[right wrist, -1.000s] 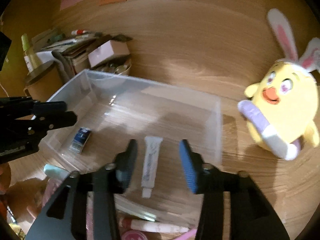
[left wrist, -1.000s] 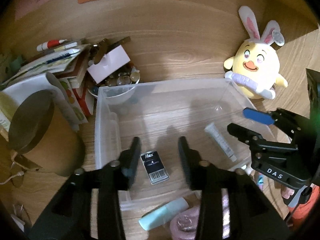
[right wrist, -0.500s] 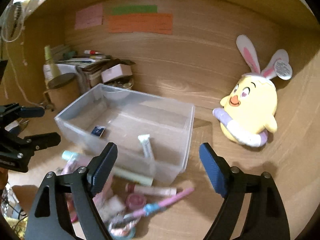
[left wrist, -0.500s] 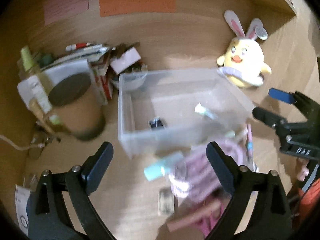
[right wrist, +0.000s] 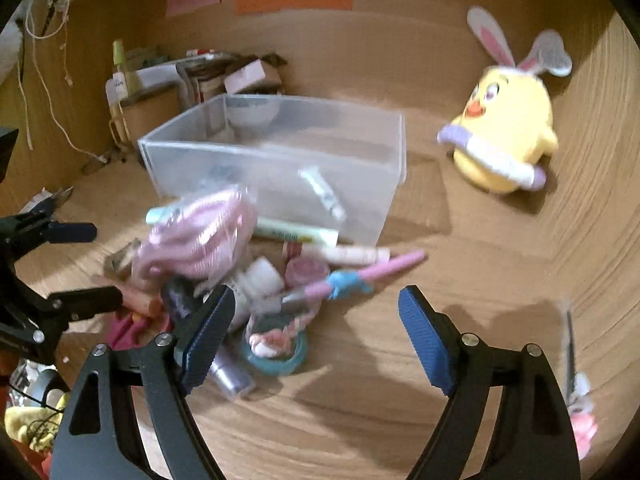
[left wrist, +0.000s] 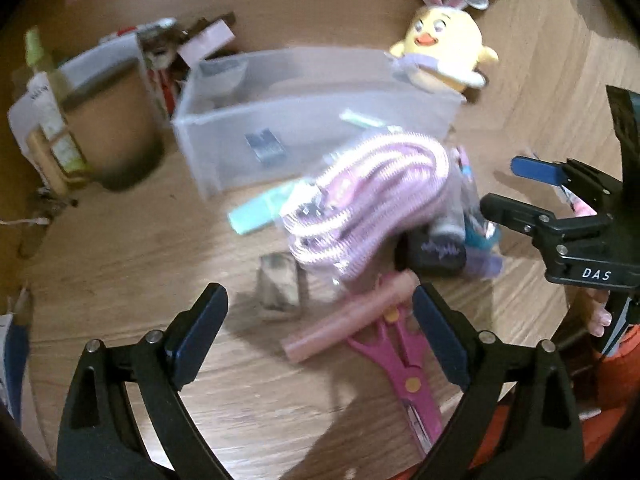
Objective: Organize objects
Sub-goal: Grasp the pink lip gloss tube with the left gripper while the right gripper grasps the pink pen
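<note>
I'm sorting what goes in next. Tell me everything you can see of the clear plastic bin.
The clear plastic bin is a rectangular, translucent, open-topped box standing upright on the wooden surface. Inside lie a small dark barcoded pack and a white tube. The pile of clutter sits against its near wall, the bagged pink coil overlapping it. No claw touches it.

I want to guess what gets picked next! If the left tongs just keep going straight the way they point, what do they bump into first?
Probably the pink tube: it lies between the open left tongs, nearest ahead. The small brownish packet sits close beside it, and blur makes depth uncertain.
</note>
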Available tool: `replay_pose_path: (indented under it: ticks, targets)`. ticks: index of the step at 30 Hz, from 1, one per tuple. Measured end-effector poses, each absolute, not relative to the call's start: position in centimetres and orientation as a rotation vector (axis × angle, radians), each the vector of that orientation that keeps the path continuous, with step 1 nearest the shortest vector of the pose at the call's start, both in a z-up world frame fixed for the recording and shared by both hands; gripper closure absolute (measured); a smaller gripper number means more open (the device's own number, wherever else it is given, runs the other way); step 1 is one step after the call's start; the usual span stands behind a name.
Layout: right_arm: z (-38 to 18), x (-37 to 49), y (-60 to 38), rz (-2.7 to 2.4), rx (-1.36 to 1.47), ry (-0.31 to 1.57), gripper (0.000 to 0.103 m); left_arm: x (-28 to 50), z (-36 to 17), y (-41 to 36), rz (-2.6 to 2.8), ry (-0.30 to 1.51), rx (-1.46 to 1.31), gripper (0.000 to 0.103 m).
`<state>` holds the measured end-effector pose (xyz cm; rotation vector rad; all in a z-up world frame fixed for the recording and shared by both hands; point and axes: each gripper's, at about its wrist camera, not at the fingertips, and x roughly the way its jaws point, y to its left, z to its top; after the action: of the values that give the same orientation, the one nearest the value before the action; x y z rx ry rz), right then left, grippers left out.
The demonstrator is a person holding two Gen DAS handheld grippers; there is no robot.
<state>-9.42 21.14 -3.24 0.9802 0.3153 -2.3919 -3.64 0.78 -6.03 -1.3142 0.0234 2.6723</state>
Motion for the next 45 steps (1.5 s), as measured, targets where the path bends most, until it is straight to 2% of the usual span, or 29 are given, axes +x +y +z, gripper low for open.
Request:
replay_pose_path:
  ticks: [4, 6, 9, 12, 14, 18, 26, 36, 41, 43, 45]
  targets:
    - [-4.2, -10.2, 21.2, -2.379, 1.037, 0.258, 0.021, -3.6, -6.8, 1.4, 2.638, 0.045, -1.322, 0.025]
    - [-4.5, -10.6, 21.3, -2.372, 1.060, 0.223, 0.022, -3.3, -6.9, 1.4, 2.646, 0.055, -1.307, 0.027]
    - [-4.7, -11.0, 21.5, -2.376, 1.070, 0.189, 0.023, -3.0, -7.0, 1.2, 2.667, 0.068, -1.296, 0.037]
    - [-4.6, -11.1, 21.9, -2.386, 1.068, 0.182, 0.033, -2.7, -6.8, 0.5, 2.673, 0.035, -1.288, 0.051]
    - [-4.5, -11.2, 22.2, -2.394, 1.066, 0.180, 0.038, -2.5, -6.7, 0.0, 2.681, 0.020, -1.291, 0.067]
    - [-4.3, -11.3, 23.1, -2.416, 1.070, 0.190, 0.043, -2.2, -6.8, -0.6, 2.694, 0.001, -1.296, 0.079]
    - [-4.6, -11.6, 25.5, -2.466, 1.129, 0.191, 0.044, -1.3, -6.8, -1.5, 2.706, -0.039, -1.308, 0.082]
    - [-4.6, -14.3, 25.3, -2.455, 1.180, 0.057, 0.044, -1.5, -7.5, 0.1, 2.671, 0.089, -1.319, 0.081]
    - [-5.4, -16.1, 24.2, -2.457, 1.248, 0.056, 0.044, -1.7, -7.5, 0.0, 2.680, 0.080, -1.298, 0.081]
    - [-5.6, -16.2, 24.1, -2.467, 1.261, 0.078, 0.052, -1.6, -7.5, -0.1, 2.689, 0.073, -1.291, 0.082]
    - [-5.7, -16.1, 24.1, -2.459, 1.256, 0.081, 0.064, -1.3, -7.5, -0.2, 2.695, 0.070, -1.286, 0.083]
